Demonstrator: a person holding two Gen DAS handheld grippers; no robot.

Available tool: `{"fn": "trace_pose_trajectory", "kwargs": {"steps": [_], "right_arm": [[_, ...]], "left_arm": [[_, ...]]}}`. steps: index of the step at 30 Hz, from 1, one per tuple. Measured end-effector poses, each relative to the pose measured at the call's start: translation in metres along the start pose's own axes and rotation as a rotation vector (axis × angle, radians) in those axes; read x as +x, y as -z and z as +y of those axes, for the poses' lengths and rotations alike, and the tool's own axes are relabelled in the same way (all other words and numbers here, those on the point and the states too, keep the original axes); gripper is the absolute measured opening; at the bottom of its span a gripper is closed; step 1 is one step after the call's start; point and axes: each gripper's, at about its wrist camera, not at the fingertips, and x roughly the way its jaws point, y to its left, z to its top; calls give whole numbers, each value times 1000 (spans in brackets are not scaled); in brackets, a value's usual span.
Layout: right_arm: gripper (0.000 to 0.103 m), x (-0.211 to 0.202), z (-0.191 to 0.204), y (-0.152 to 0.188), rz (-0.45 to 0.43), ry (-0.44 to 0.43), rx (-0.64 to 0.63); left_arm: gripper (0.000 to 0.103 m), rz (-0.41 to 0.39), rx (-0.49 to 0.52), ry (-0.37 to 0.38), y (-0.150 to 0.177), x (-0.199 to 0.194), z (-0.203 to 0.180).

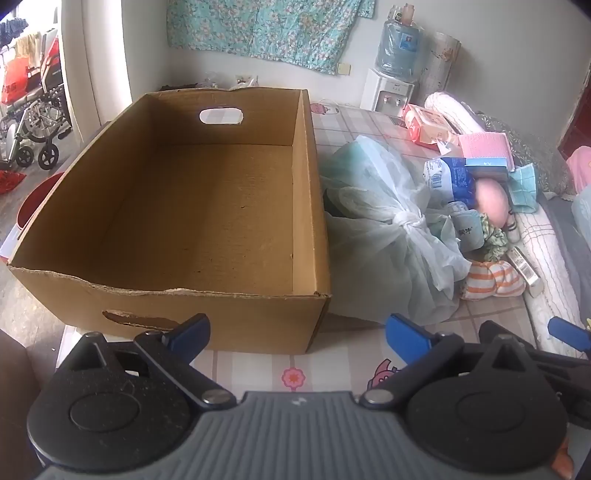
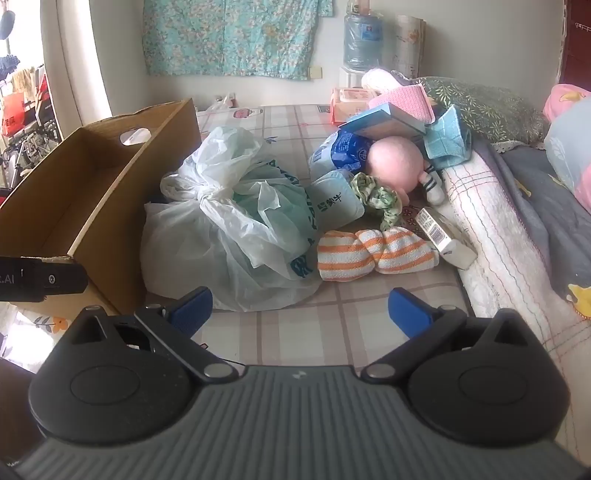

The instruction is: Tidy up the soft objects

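Note:
An empty cardboard box (image 1: 207,206) stands on the bed at the left, also seen as the box (image 2: 85,192) in the right wrist view. Beside it lies a knotted white plastic bag (image 2: 229,229), the same bag (image 1: 384,229) in the left wrist view. Behind the bag sit an orange-striped cloth (image 2: 373,251), a pink plush ball (image 2: 395,162), a green scrunchie (image 2: 376,195) and a teal towel (image 2: 447,140). My left gripper (image 1: 295,338) hovers open before the box's near wall. My right gripper (image 2: 299,314) is open above the checked sheet, short of the bag. Neither holds anything.
A water dispenser (image 1: 388,92) stands by the far wall under a floral cloth (image 1: 266,29). Tissue packs (image 2: 340,151), a blue box (image 2: 384,122) and a small carton (image 2: 439,232) mix with the pile. Folded quilts (image 2: 517,206) line the right. A wheelchair (image 1: 33,110) is outside the doorway.

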Motion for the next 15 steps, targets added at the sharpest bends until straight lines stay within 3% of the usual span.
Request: {"fn": "trace_pose_trajectory", "kwargs": {"steps": [15], "right_arm": [[102,0,-3,-11,4,-12,-4]], "left_arm": [[102,10,25,-16,0,4,-4]]}}
